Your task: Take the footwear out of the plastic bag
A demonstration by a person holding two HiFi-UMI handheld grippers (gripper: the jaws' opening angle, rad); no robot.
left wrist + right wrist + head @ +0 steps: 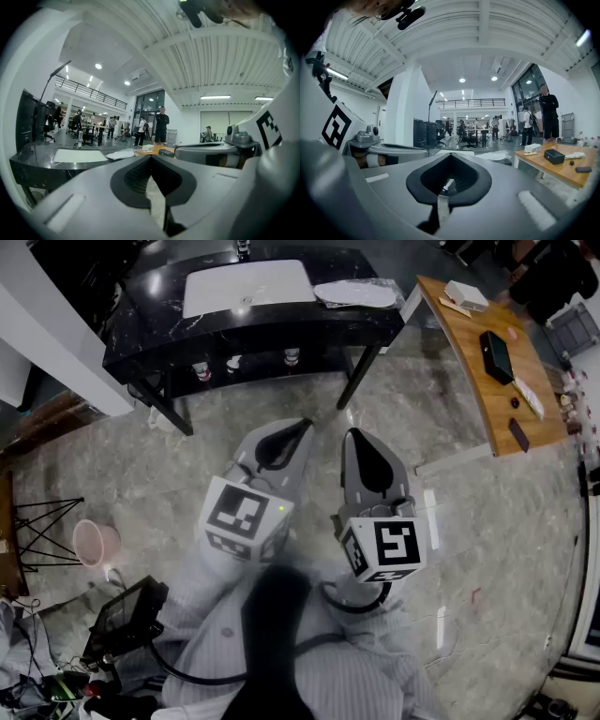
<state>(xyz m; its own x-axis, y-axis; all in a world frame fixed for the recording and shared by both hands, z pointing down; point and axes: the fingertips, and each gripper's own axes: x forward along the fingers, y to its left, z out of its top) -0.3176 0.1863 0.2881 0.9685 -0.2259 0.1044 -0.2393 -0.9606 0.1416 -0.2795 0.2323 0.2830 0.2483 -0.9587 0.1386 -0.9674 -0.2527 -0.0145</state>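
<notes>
Both grippers are held up over the marbled floor [487,549], side by side, near centre of the head view, tips pointed to 12 o'clock.

- Left gripper [298,427]: jaws are seen pressed together in the left gripper view [151,157], with nothing between them.
- Right gripper [355,436]: jaws are likewise closed on each other in the right gripper view [450,156], and nothing is held.
- Plastic bag [354,293]: it lies flat on the black counter [150,324] at about 1 o'clock from the grippers, well apart from both. It sits just to the 3 o'clock side of the white panel [248,287] set in the counter top. The same bag is picked up in the left gripper view [119,154] and the right gripper view [494,156]. Its contents cannot be made out, so no footwear is confirmed.
- A wooden counter [469,381] is seen at 2 o'clock, with a black box [497,355] and small items on it.
- A pink bucket [94,542] stands on the floor at 9 o'clock.
</notes>
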